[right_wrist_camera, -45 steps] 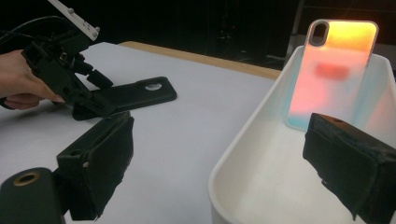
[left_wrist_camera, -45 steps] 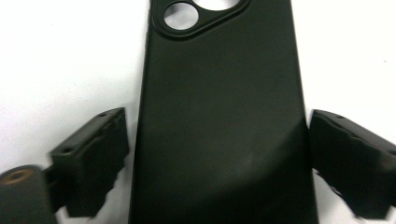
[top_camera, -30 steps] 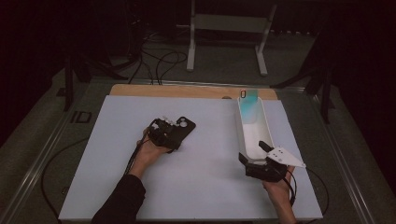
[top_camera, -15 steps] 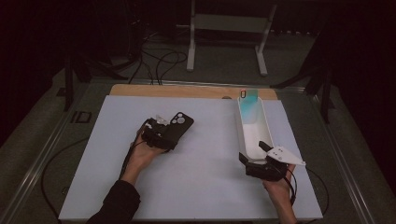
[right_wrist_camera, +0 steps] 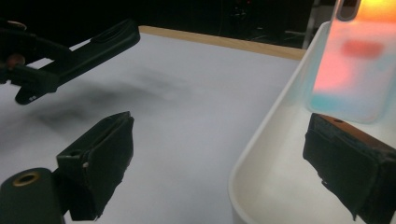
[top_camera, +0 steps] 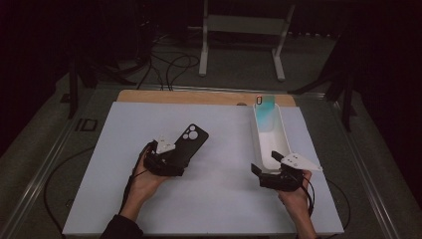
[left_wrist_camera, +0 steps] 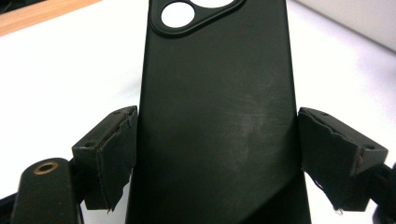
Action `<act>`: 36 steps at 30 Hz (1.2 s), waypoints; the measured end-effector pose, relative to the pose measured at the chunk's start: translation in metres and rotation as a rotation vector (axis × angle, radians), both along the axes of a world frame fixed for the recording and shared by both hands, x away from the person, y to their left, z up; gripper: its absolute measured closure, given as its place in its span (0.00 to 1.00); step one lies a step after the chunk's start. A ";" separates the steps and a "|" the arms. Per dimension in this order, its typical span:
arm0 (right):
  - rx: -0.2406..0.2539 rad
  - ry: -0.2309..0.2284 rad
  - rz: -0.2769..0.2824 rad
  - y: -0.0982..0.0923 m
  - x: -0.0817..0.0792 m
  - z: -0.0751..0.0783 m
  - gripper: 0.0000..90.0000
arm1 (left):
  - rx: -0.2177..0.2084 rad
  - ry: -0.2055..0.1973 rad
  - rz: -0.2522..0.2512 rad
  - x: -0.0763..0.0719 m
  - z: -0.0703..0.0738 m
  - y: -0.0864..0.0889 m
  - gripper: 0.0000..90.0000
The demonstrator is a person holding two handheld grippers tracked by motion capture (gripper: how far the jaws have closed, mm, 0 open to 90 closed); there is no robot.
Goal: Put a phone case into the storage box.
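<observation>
A black phone case point(top_camera: 190, 141) with camera cut-outs is held above the white mat point(top_camera: 224, 204); my left gripper point(top_camera: 169, 157) is shut on its near end. In the left gripper view both pads point(left_wrist_camera: 114, 149) press the long edges of the case point(left_wrist_camera: 219, 93), with the left gripper point(left_wrist_camera: 217, 144) centred on it. My right gripper point(top_camera: 266, 164) stands open at the near end of a long white tray point(top_camera: 258, 147). One jaw is outside the tray rim point(right_wrist_camera: 261, 140) and the other inside, so the right gripper point(right_wrist_camera: 229, 156) straddles it. A translucent teal-and-orange case point(top_camera: 265, 110) point(right_wrist_camera: 350, 70) leans at the tray's far end.
A wooden board edge point(top_camera: 199, 97) runs along the back of the mat. Behind the table stand a white metal frame point(top_camera: 244, 25) and loose cables point(top_camera: 169, 64). In the right gripper view the black case point(right_wrist_camera: 93, 46) hovers at the upper left above its shadow.
My left gripper has drawn back toward the person and risen, carrying the black case off the mat. The right gripper and the tray have stayed put.
</observation>
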State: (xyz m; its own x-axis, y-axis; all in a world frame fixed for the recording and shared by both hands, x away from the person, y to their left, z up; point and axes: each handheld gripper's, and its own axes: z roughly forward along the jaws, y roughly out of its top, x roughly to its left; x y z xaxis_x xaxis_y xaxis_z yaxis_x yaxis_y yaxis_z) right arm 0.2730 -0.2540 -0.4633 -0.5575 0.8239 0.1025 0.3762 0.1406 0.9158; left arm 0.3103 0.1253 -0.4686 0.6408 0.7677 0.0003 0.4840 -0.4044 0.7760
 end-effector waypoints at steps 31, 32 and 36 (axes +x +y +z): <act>0.022 0.057 0.208 0.072 0.028 0.041 0.10 | -0.036 -0.115 -0.099 -0.031 0.013 -0.019 0.18; 0.023 0.064 0.217 0.075 0.029 0.041 0.10 | -0.039 -0.116 -0.101 -0.032 0.013 -0.020 0.18; 0.024 0.080 0.243 0.086 0.031 0.043 0.10 | -0.049 -0.125 -0.113 -0.034 0.015 -0.022 0.18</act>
